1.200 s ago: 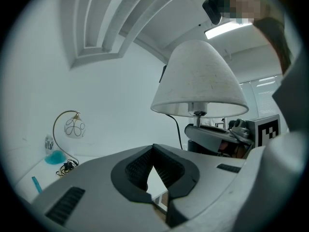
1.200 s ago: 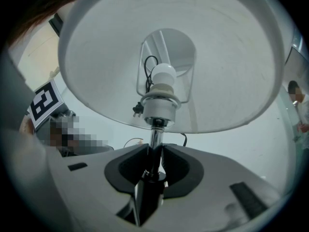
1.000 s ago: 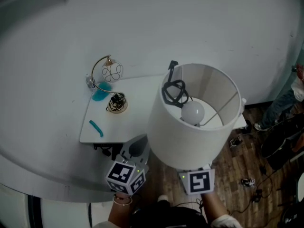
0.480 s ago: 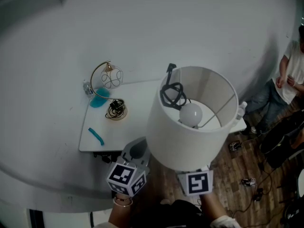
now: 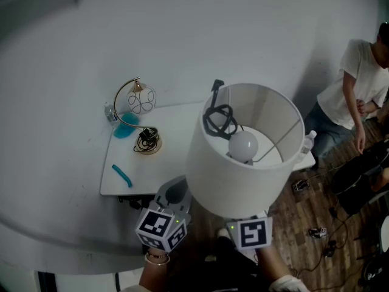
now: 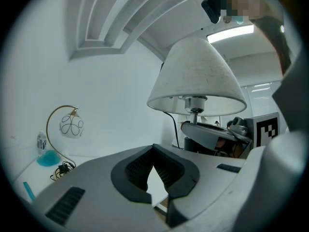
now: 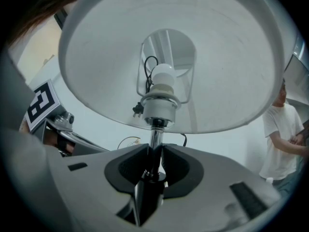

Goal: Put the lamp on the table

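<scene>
Edging nearer the table [image 5: 176,132], the lamp [image 5: 231,175] stays upright, its stem clamped in the right gripper [image 7: 153,161] for level placement. The left gripper [image 6: 153,167] is closed and empty.

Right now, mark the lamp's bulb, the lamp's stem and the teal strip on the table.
bulb [image 5: 244,145], head view, top of its dome.
lamp stem [image 7: 155,135], right gripper view, chrome part just above the jaws.
teal strip [image 5: 122,175], head view, its middle.
</scene>
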A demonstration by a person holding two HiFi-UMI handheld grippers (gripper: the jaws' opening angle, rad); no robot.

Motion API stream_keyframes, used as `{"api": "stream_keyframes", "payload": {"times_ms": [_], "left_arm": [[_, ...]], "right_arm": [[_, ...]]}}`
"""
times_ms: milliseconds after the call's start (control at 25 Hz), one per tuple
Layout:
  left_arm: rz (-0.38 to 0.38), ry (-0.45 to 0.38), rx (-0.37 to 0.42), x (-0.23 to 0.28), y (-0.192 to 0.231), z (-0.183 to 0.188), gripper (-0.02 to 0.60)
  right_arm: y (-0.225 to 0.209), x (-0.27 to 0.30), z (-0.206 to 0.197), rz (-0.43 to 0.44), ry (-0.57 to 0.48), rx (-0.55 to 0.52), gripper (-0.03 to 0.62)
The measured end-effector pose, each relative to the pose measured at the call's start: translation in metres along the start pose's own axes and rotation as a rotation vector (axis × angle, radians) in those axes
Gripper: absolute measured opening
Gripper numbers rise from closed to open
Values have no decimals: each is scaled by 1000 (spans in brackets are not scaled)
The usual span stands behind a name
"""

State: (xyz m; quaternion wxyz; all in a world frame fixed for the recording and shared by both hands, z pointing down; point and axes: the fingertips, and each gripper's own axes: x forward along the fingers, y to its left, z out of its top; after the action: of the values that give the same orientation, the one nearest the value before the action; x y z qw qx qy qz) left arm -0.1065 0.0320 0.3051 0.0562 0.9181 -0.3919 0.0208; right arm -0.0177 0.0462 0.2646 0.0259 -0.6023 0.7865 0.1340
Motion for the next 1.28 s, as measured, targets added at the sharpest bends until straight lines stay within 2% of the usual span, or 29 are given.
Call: {"api": "stream_keyframes", "payload": {"times_ms": [520,760,1280], "left_arm": [[25,-19,10,16,8,-10,-2],[10,-31,20,24,13,-12,-2],[72,-1,-4,95,59,1,-2]], "right_arm": [[-9,15,-12,22,-47,-24,86],[-11,19,-19,2,-53,-33,86],[-51,98,-45,48,-32,-35,86]]}}
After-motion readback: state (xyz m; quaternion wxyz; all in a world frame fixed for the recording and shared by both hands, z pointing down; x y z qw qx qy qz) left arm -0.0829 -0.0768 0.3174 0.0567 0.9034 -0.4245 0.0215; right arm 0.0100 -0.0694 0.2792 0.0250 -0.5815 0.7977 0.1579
